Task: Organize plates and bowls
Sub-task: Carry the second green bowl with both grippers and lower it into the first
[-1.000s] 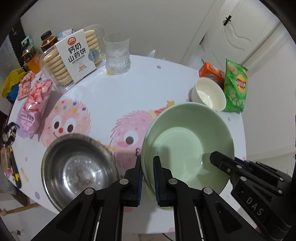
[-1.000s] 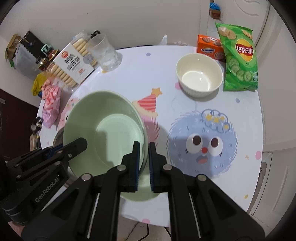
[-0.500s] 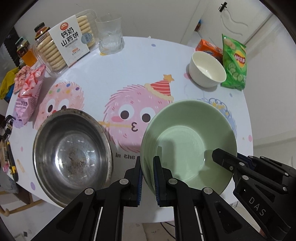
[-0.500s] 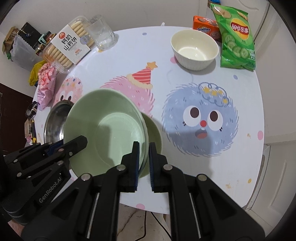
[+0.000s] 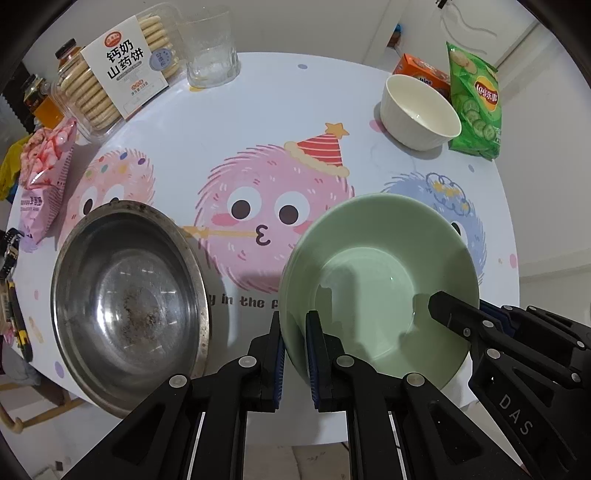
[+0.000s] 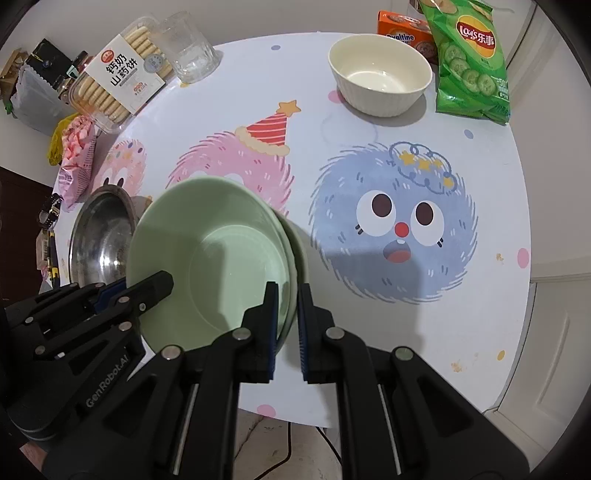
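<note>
Far left on the counter (image 5: pixel 258 122): pink snack bag (image 5: pixel 44 177), biscuit pack (image 5: pixel 114 74), glass tumbler (image 5: pixel 210 48) behind. Next, steel bowl (image 5: pixel 129 295), upright, mouth up, near the counter's front edge. Just beside it to the right, green bowl (image 5: pixel 376 280), round with no long axis, mouth up and tipped slightly toward the right wrist camera, held above the counter over the seam between the pink and blue cartoon prints. In the right wrist view, a second green rim (image 6: pixel 301 254) peeking out below and to the right of the green bowl (image 6: pixel 221 258); cannot tell whether nested or apart. Left gripper (image 5: pixel 293 354) clamped narrow on the bowl's left rim, one jaw inside, one outside. Right gripper (image 6: pixel 286 325) likewise pinching the opposite rim, jaws narrow, rim between them. Further right and back: white bowl (image 6: pixel 380 74), upright, well apart; orange box (image 6: pixel 402 33) and green chip bag (image 6: pixel 469 55) at the far right edge.
</note>
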Demonstrator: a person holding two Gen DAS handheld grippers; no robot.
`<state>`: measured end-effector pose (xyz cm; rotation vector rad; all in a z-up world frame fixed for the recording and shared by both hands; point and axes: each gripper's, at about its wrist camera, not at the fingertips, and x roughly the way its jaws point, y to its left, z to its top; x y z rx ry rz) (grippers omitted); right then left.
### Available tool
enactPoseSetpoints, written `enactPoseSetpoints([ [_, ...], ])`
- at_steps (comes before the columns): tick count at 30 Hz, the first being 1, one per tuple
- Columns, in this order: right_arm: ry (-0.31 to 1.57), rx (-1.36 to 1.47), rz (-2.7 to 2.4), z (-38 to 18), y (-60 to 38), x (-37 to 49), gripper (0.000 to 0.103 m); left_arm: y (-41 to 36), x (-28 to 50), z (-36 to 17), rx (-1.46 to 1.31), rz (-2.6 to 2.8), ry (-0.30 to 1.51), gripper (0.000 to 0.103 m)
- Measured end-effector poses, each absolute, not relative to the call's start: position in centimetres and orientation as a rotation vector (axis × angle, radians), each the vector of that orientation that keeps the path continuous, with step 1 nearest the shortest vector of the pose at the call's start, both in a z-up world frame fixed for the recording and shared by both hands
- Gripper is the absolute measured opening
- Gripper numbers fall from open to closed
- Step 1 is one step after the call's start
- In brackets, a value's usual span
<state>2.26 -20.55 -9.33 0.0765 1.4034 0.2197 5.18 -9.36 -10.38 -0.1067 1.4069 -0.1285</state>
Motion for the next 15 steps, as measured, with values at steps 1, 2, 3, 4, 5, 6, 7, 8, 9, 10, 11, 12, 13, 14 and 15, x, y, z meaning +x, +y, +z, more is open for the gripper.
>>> enactPoseSetpoints([
  [1, 1.405, 0.073, 0.220, -9.4, -20.5, 2.2, 0.011, -9.4, 5.2, -10.5, -0.107, -0.128, 1.410, 0.010],
  [2, 1.407, 0.069, 0.220, -9.6, -20.5, 2.2, 0.011, -9.4, 5.2, -10.6, -0.110, -0.126, 1.412, 0.010],
  [3, 1.410, 0.070, 0.221, -9.7, -20.5, 2.2, 0.011, -9.4, 5.2, -10.7, -0.110, -0.124, 1.415, 0.010],
  [4, 1.412, 0.069, 0.221, -9.8, -20.4, 2.2, 0.012, -9.4, 5.2, -10.8, -0.108, -0.123, 1.417, 0.010],
  [5, 1.414, 0.068, 0.221, -9.9, -20.4, 2.2, 0.012, -9.4, 5.2, -10.9, -0.107, -0.123, 1.418, 0.010],
  [6, 1.414, 0.067, 0.221, -10.0, -20.4, 2.2, 0.012, -9.4, 5.2, -11.0, -0.107, -0.121, 1.419, 0.010],
  [7, 1.414, 0.065, 0.221, -10.0, -20.4, 2.2, 0.012, -9.4, 5.2, -11.1, -0.108, -0.120, 1.420, 0.010],
  [8, 1.415, 0.064, 0.222, -10.0, -20.3, 2.2, 0.012, -9.3, 5.2, -11.2, -0.111, -0.120, 1.420, 0.010],
  [9, 1.417, 0.063, 0.223, -10.1, -20.3, 2.2, 0.012, -9.2, 5.3, -11.3, -0.114, -0.121, 1.422, 0.010],
  [10, 1.417, 0.063, 0.224, -10.1, -20.3, 2.2, 0.012, -9.2, 5.2, -11.4, -0.115, -0.120, 1.424, 0.010],
  [11, 1.418, 0.063, 0.225, -10.2, -20.3, 2.2, 0.012, -9.2, 5.2, -11.5, -0.116, -0.119, 1.426, 0.010],
  [12, 1.418, 0.058, 0.225, -10.2, -20.2, 2.3, 0.012, -9.2, 5.3, -11.6, -0.115, -0.119, 1.427, 0.010],
  [13, 1.419, 0.056, 0.225, -10.3, -20.1, 2.3, 0.012, -9.1, 5.3, -11.7, -0.115, -0.119, 1.429, 0.010],
  [14, 1.420, 0.054, 0.225, -10.3, -20.1, 2.3, 0.012, -9.1, 5.3, -11.8, -0.118, -0.119, 1.430, 0.010],
  [15, 1.421, 0.054, 0.226, -10.4, -20.1, 2.3, 0.012, -9.0, 5.3, -11.8, -0.123, -0.121, 1.432, 0.010],
])
